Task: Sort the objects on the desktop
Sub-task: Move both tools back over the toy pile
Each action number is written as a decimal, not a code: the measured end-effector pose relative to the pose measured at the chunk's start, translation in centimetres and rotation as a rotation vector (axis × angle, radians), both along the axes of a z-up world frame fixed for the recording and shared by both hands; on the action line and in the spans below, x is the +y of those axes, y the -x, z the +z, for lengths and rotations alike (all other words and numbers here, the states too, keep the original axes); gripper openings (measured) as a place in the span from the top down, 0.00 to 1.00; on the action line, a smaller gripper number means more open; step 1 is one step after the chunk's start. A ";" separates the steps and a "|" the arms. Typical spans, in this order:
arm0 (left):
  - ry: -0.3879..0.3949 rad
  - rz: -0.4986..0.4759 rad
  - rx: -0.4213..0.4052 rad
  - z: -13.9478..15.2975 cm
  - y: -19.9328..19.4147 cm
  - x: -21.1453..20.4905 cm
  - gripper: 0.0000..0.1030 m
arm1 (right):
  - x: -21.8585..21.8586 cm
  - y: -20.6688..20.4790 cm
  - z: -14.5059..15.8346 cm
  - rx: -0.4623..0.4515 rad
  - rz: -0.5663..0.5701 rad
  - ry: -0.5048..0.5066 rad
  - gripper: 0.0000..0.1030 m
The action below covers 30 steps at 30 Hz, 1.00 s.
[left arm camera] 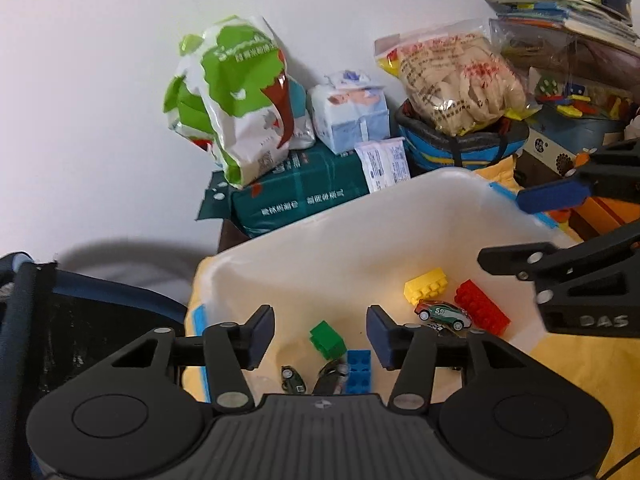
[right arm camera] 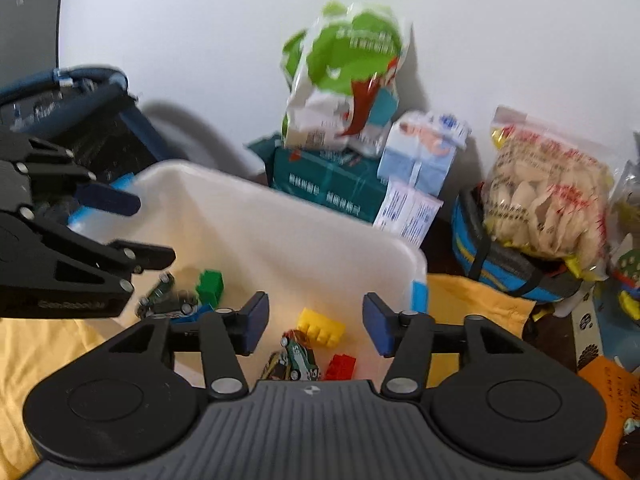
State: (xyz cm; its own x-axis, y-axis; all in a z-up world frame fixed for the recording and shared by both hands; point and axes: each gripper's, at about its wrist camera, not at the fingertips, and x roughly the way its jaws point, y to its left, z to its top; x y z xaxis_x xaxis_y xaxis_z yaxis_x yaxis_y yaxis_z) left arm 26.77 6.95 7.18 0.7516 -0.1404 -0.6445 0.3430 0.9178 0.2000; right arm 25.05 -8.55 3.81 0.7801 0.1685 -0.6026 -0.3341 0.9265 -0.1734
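From the left wrist, the left gripper (left arm camera: 321, 335) is being held released over the white bin (left arm camera: 320, 240), with nothing between its pads. A green block (left arm camera: 327, 339), a blue block (left arm camera: 358, 372), a yellow block (left arm camera: 426, 290), a red block (left arm camera: 482, 306) and a toy car (left arm camera: 442, 313) are lying in the bin.

From the right wrist, the right gripper (right arm camera: 316, 324) is also being held released and empty over the same bin (right arm camera: 280, 224). The left gripper (right arm camera: 132, 232) is being seen at the left edge.

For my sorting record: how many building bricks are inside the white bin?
4: yellow brick and red brick at right, green brick and blue brick nearer centre. Others may be hidden.
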 end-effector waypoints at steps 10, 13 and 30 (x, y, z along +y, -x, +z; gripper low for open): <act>-0.016 -0.025 -0.076 2.0 8.6 0.5 0.35 | -2.1 8.0 2.2 0.012 0.048 -0.081 0.25; -0.022 -0.041 -0.053 0.3 12.0 1.1 0.31 | -2.7 10.3 0.4 0.061 0.064 -0.051 0.24; -0.167 -0.264 0.139 -10.6 18.9 -1.5 0.34 | -4.3 17.4 -9.6 0.297 0.050 -0.070 0.37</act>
State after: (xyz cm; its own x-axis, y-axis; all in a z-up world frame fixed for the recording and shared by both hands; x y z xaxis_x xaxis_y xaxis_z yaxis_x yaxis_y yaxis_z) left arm 7.86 5.46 -3.41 0.6068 -0.2020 -0.7688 0.5987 0.7524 0.2748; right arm 7.70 -12.87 -5.81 0.5610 0.2512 -0.7888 -0.4060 0.9139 0.0023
